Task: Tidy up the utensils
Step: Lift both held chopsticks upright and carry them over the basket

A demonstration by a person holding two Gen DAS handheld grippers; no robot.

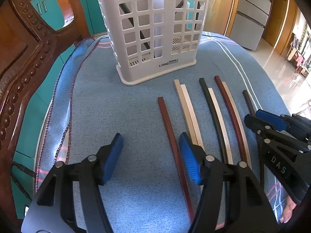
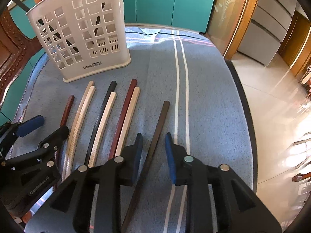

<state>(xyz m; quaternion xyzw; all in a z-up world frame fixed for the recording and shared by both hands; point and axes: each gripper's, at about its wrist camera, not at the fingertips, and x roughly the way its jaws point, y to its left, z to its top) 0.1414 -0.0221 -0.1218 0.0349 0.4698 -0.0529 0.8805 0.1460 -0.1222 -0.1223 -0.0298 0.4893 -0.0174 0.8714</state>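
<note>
**Q:** How do the jaws stand, and what lies between them?

**A:** The right gripper [image 2: 153, 155] is released: its blue pads flank the dark brown chopstick [image 2: 153, 145], which lies loose on the cloth with a gap showing on both sides, lower centre of the right wrist view. The left gripper [image 1: 151, 155] is also released and grasps nothing; bare cloth lies between its pads, and the red-brown chopstick [image 1: 169, 128] runs just beside the right-hand pad.

**Q:** How is the step in hand best done?

**A:** Judged from the layout, the step is picking up the dark brown stick. Centre the pads on it, close squarely across its narrow sides, and lift before turning. A thin stick gripped off-centre is likely to pivot or slip.

**Q:** Where do the remaining utensils and their holder lie?

**A:** Three pairs lie side by side left of the dark stick in the right wrist view: two cream, black with cream, red with cream. The white perforated holder [image 2: 81, 33] stands upright at upper left, with dark sticks already leaning inside.

**Q:** What edges and open room matter?

**A:** The blue cloth [image 2: 210, 101] covers the desk. Its curved edge drops to the tiled floor at the right of the frame, near the dark stick. Open cloth lies between sticks and holder; the carved wooden chair [image 1: 29, 62] crowds the left.
</note>
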